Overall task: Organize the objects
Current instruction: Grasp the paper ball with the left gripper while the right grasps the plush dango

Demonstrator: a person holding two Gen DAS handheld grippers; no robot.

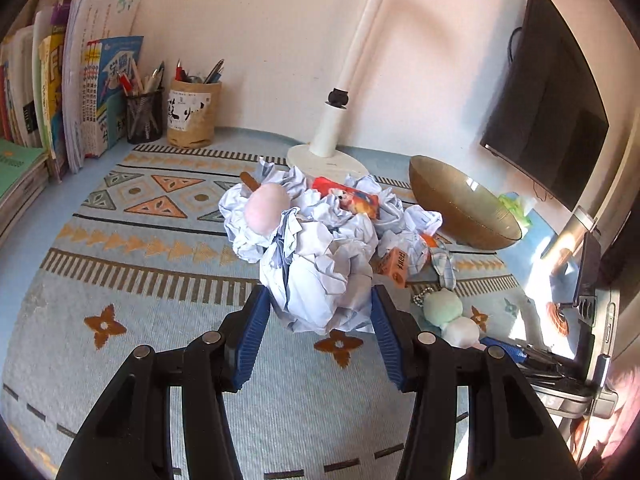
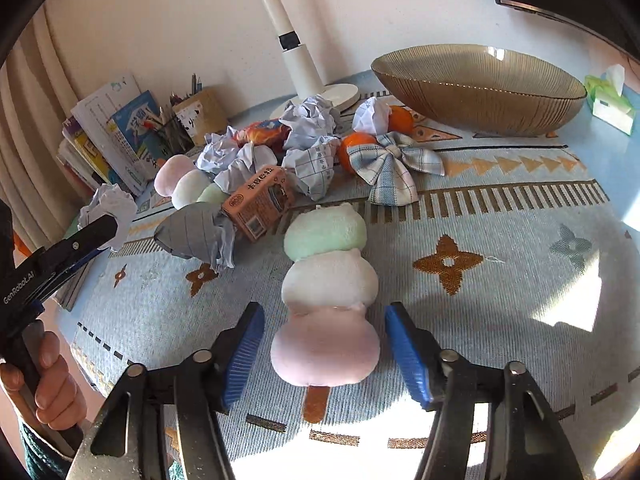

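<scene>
My left gripper (image 1: 320,298) is shut on a crumpled white paper ball (image 1: 320,280), held above the patterned mat; the right wrist view shows that ball (image 2: 110,206) at the far left. My right gripper (image 2: 325,316) is open, its blue pads (image 2: 244,348) on either side of the pink end of a three-ball plush skewer (image 2: 326,292) lying on the mat, with a gap on each side. A pile of crumpled papers (image 1: 332,216) holds a second plush skewer (image 1: 266,208), a snack packet (image 1: 348,196) and a small orange box (image 2: 260,200).
A brown glass bowl (image 2: 480,84) stands at the back right, by a tissue pack (image 2: 610,100). A plaid bow (image 2: 394,168) and two oranges (image 2: 400,118) lie before it. A lamp base (image 1: 328,160), pen holders (image 1: 192,116), books (image 1: 60,92) and a monitor (image 1: 552,112) line the wall.
</scene>
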